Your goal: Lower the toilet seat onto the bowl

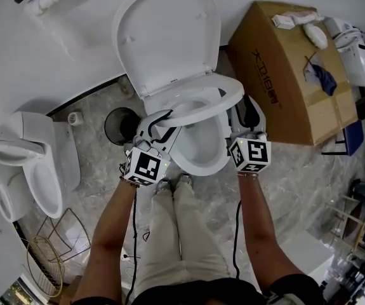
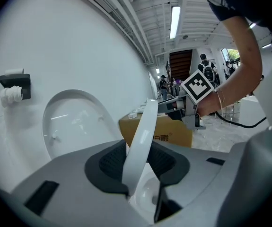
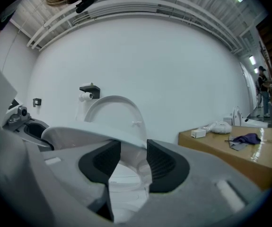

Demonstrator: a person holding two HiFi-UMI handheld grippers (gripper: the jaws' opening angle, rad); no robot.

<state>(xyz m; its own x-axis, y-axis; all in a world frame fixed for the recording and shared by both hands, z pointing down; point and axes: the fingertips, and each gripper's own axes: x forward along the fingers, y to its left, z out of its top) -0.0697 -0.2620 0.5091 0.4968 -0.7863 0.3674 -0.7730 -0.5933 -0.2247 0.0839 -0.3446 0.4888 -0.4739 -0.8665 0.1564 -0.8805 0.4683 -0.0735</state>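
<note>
The white toilet's lid (image 1: pixel 166 37) stands up against the wall. The seat ring (image 1: pixel 211 103) hangs partway down, tilted above the bowl (image 1: pixel 198 151). My left gripper (image 1: pixel 160 124) is shut on the seat's left front rim; in the left gripper view the rim (image 2: pixel 143 131) runs edge-on between the dark pads (image 2: pixel 112 162). My right gripper (image 1: pixel 245 116) holds the seat's right side. In the right gripper view the seat's edge (image 3: pixel 93 138) lies across and between the pads (image 3: pixel 162 162), with the bowl below it.
A cardboard box (image 1: pixel 284 68) with small items on top stands right of the toilet. A second toilet (image 1: pixel 36 170) and a wire basket (image 1: pixel 49 253) are at the left. A dark round bin (image 1: pixel 120 124) sits by the bowl. The person's legs (image 1: pixel 182 234) are in front of it.
</note>
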